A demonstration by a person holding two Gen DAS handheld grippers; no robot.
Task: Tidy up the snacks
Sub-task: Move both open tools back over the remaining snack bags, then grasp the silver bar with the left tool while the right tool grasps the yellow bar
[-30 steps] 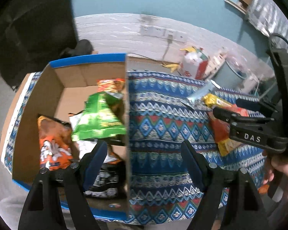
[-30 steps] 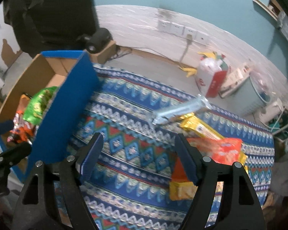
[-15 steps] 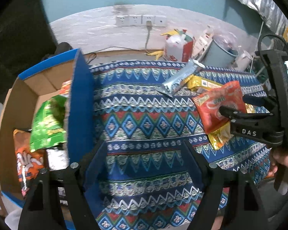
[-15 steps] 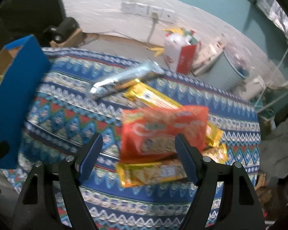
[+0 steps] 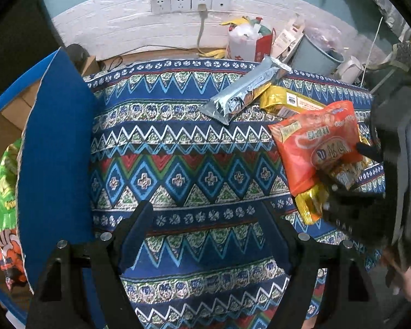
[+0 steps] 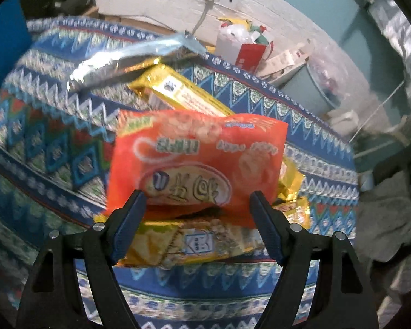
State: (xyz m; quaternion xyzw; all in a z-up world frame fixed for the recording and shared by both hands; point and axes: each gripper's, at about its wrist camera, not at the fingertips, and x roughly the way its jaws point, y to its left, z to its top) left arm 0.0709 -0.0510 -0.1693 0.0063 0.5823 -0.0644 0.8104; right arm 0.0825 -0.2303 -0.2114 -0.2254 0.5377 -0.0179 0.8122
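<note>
An orange snack bag lies on top of gold packets on the patterned tablecloth. My right gripper is open, its fingers either side of the orange bag's near edge; it also shows in the left wrist view at the bag. A silver packet lies further back, over a gold bar. My left gripper is open and empty above the cloth. At the left stands a cardboard box with a blue flap, holding a green bag and an orange bag.
Behind the table there is a white brick wall with sockets, a red and white bag and a grey bin. Grey fabric lies to the right of the table.
Both grippers swung right, away from the box. The right gripper closed in on the orange bag, which now sits between its open fingers.
</note>
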